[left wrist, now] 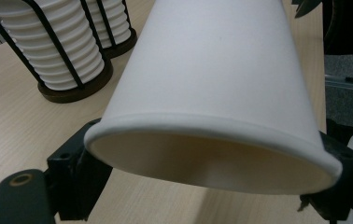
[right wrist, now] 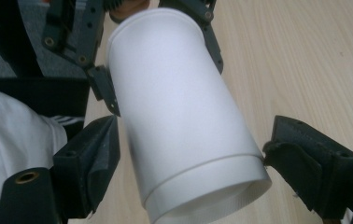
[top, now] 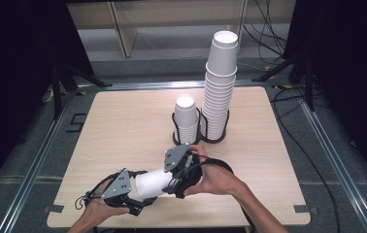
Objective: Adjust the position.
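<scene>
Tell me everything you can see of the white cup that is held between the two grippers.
The white paper cup is plain, matte and tapered, with a rolled rim at its wide mouth. It lies roughly level above the near part of the wooden table. The left gripper pinches the rim end, which looks pressed into an oval. The right gripper has a jaw on each side of the narrower base end; one side shows a gap.

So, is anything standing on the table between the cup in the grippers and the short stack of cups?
Nothing visible does. Bare table lies between the paper cup and the short stack. The tall stack stands beside the short one, to its right, off that path.
</scene>
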The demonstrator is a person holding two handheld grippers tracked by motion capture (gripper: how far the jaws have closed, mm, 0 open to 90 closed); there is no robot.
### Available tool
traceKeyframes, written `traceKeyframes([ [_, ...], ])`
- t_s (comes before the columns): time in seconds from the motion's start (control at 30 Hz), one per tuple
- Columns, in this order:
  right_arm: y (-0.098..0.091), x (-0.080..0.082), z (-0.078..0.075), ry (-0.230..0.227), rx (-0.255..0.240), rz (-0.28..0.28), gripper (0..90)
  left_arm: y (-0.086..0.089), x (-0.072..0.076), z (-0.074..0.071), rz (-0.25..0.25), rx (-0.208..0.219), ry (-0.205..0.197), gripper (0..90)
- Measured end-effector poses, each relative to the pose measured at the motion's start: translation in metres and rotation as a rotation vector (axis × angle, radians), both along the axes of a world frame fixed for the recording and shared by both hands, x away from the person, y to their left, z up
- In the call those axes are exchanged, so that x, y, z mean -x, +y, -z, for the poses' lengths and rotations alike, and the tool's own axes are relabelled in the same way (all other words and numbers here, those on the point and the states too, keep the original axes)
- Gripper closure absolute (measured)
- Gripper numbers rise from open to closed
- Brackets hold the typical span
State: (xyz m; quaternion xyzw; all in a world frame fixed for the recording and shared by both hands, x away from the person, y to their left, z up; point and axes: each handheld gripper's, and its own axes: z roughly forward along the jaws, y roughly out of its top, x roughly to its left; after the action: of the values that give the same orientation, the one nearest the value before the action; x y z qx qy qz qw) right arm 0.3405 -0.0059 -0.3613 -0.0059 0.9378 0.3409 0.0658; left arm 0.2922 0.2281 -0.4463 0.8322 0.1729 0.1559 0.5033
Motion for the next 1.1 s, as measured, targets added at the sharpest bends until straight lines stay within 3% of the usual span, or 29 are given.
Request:
traceKeyframes([
  [0.17,0.006,0.002,0.008,-0.01,0.056,-0.039,17.1,0.0,0.001,-0.001,0.015,-0.017,-0.008,14.8],
  [0.27,0.007,0.003,0.009,-0.008,0.064,-0.044,17.1,-0.001,0.001,-0.001,0.024,-0.001,-0.011,14.8],
  [0.43,0.007,0.001,0.012,0.014,0.079,-0.066,17.5,-0.001,0.002,-0.002,0.033,-0.012,-0.015,14.8],
  [0.47,0.007,0.0,0.013,0.022,0.077,-0.069,18.1,-0.001,0.002,-0.002,0.039,0.011,-0.015,14.8],
  [0.5,0.007,0.0,0.014,0.029,0.07,-0.072,18.1,0.0,0.002,-0.003,0.042,0.001,-0.02,14.8],
  [0.57,0.006,-0.002,0.016,0.048,0.064,-0.085,19.1,0.0,0.003,-0.002,0.047,0.023,-0.017,14.8],
  [0.77,0.0,-0.01,0.018,0.096,0.006,-0.118,22.3,0.0,0.002,-0.002,0.061,0.026,-0.022,14.7],
  [0.87,-0.001,-0.011,0.018,0.094,0.011,-0.121,22.8,-0.001,0.003,-0.002,0.07,0.025,-0.026,14.7],
  [0.93,-0.001,-0.011,0.02,0.122,0.006,-0.124,22.7,0.0,0.003,-0.003,0.077,0.014,-0.028,14.7],
  [1.0,0.0,-0.012,0.022,0.102,0.019,-0.144,22.7,-0.001,0.004,-0.003,0.089,0.018,-0.025,14.8],
  [1.07,0.002,-0.01,0.023,0.106,0.021,-0.158,23.3,-0.001,0.004,-0.003,0.091,-0.005,-0.032,14.8],
  [1.1,0.002,-0.01,0.024,0.109,0.028,-0.157,23.7,-0.002,0.004,-0.002,0.095,0.004,-0.03,14.8],
])
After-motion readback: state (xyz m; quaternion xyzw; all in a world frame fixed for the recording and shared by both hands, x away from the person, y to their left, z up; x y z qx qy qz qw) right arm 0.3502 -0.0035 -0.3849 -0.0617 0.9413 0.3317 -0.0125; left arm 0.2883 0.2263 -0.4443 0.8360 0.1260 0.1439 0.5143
